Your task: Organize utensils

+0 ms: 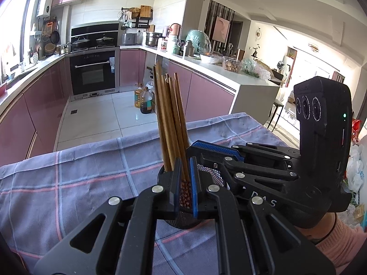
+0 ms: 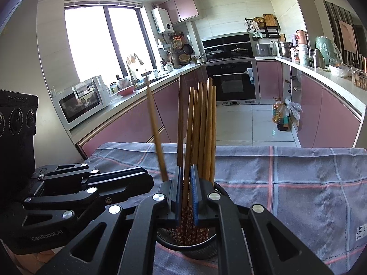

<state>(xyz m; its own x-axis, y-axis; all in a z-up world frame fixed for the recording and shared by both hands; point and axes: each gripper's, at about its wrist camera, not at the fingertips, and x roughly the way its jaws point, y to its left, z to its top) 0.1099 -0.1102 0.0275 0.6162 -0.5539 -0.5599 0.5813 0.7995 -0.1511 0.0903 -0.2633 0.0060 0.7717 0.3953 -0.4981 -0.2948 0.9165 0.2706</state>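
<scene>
Pink-fronted kitchen cabinets (image 2: 128, 123), built-in oven (image 1: 93, 73), white tiled floor (image 1: 98, 112), bright window (image 2: 101, 41), checked tablecloth (image 2: 298, 183).

both black grippers, left gripper (image 1: 184, 183) and right gripper (image 2: 186, 194), have blue ribbed pads, silver rivets, white "genrobot.ai" lettering, 3 round lenses; a pink knitted sleeve (image 1: 344, 243) shows.

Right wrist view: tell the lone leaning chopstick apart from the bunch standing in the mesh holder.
The leaning chopstick tilts left and looks blurred, while the bunch stands near upright and sharp. The leaning chopstick is alone, apart at its top, while the bunch is packed together. Both are long, brown and wooden-looking.
</scene>
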